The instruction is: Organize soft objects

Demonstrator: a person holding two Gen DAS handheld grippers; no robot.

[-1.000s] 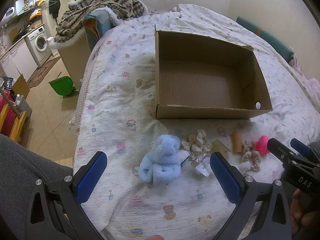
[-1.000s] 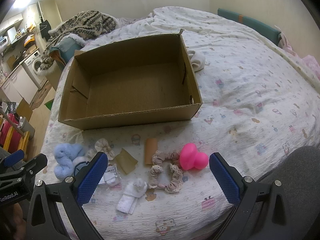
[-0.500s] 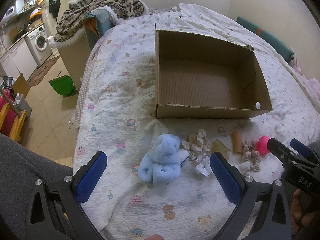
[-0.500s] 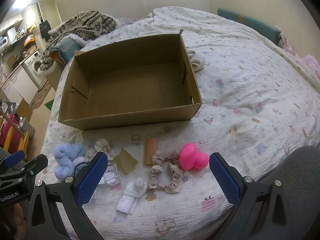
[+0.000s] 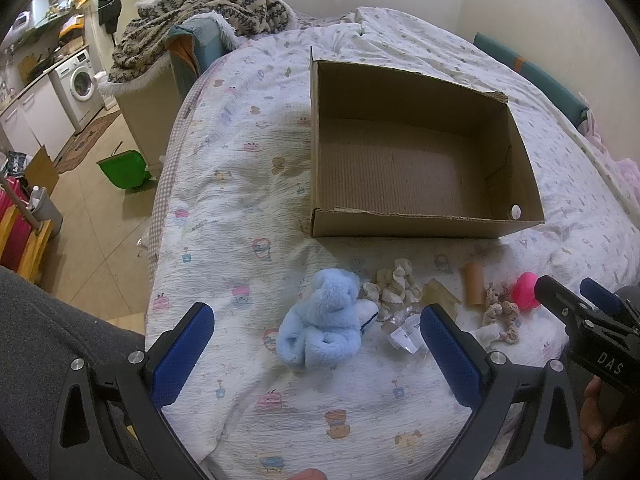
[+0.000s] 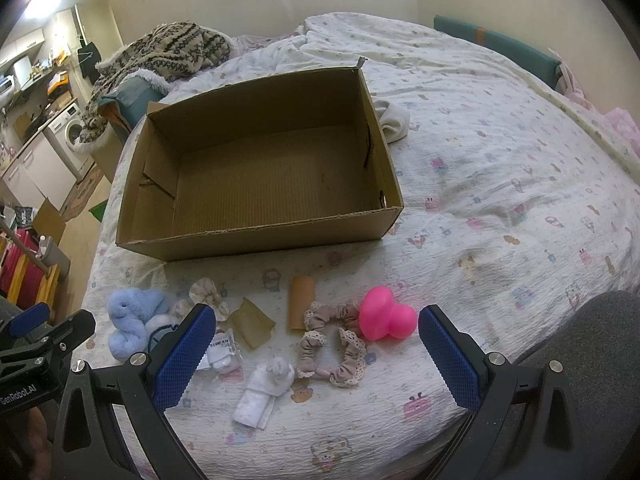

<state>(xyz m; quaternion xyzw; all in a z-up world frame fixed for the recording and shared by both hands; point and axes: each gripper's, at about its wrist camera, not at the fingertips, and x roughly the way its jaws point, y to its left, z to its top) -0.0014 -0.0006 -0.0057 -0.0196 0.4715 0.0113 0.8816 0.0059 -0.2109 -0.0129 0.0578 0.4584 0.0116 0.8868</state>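
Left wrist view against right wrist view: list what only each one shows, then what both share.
Only the left wrist view shows the green bin on the floor. Only the right wrist view shows the white cloth behind the cardboard box and the folded white sock whole. Both show the empty box, the blue plush, the pink toy, the lace scrunchies and both open grippers, left gripper and right gripper.
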